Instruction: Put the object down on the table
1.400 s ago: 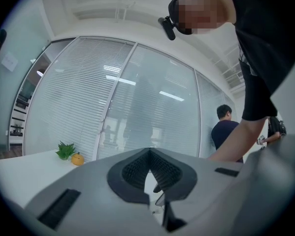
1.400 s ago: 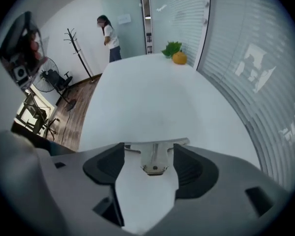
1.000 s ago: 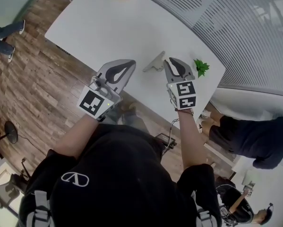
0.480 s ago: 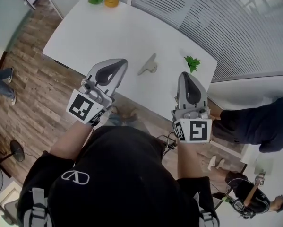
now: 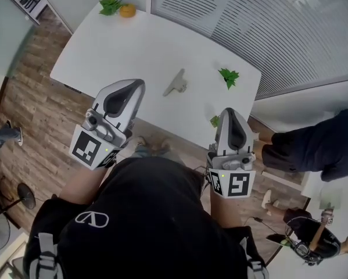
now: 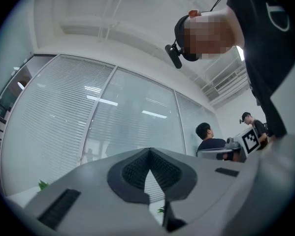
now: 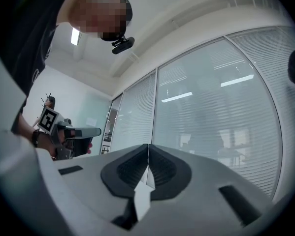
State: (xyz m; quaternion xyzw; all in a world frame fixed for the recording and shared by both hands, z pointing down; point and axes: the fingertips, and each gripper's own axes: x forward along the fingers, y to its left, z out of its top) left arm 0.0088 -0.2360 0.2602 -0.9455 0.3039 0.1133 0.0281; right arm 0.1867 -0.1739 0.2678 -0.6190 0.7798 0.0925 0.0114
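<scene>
The small grey wedge-shaped object (image 5: 175,84) lies on the white table (image 5: 133,45), with nothing touching it. Both grippers are held back near my body, off the table's near edge. My left gripper (image 5: 137,83) is shut and empty, left of the object. My right gripper (image 5: 230,111) is shut and empty as well, at the table's near right corner. In the left gripper view the jaws (image 6: 148,150) meet tip to tip and point up at a glass wall. The right gripper view shows its jaws (image 7: 147,145) pressed together with nothing between them.
A green leaf sprig (image 5: 228,75) lies right of the object, a smaller green bit (image 5: 215,121) at the table edge. A plant (image 5: 110,4) and an orange thing (image 5: 127,10) sit at the far corner. A person in dark clothes (image 5: 313,147) is at the right.
Both grippers have drawn back from the table toward my body. The right gripper has left the grey object's side; the object stays on the table.
</scene>
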